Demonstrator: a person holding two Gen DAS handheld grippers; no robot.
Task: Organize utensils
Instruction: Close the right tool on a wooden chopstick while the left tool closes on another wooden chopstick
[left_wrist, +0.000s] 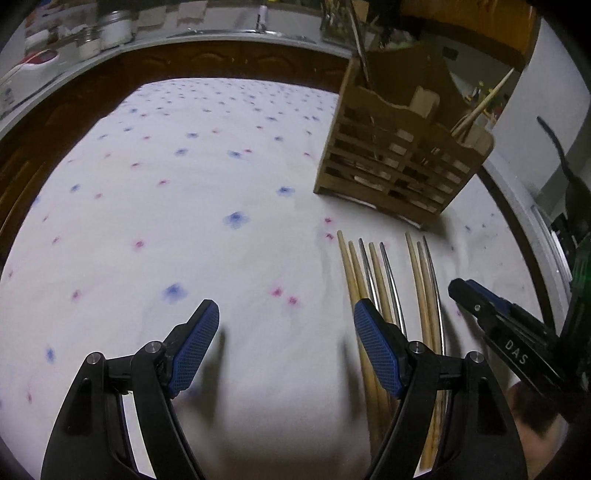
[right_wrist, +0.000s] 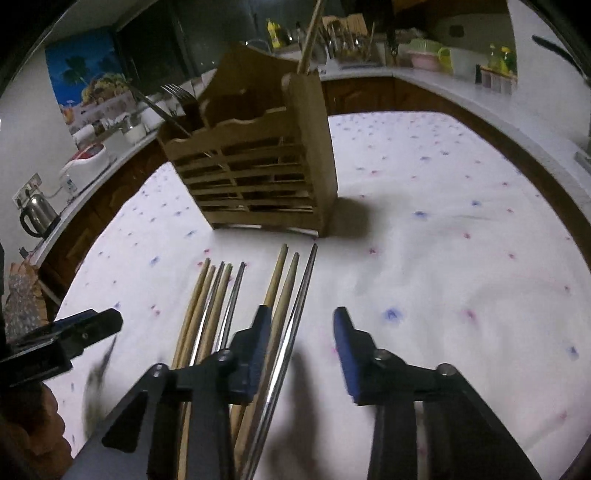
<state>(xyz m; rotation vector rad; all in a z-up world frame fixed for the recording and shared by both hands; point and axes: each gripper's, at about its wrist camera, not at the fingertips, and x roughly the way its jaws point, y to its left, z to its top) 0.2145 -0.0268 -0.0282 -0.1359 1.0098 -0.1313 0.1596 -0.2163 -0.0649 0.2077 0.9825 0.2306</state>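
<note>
Matt wooden chopsticks lie beside glossy metal ones; slatted wood caddy; soft floral cloth; textured blue jaw pads.

Near ends of the chopsticks on the flowered cloth run under the left gripper and off the bottom edge in the left wrist view, while in the right wrist view the right gripper covers the same ends. What stands inside the wooden holder behind the chopsticks is largely screened by its slats. Countertop clutter beyond the holder is too small and dim to identify.
</note>
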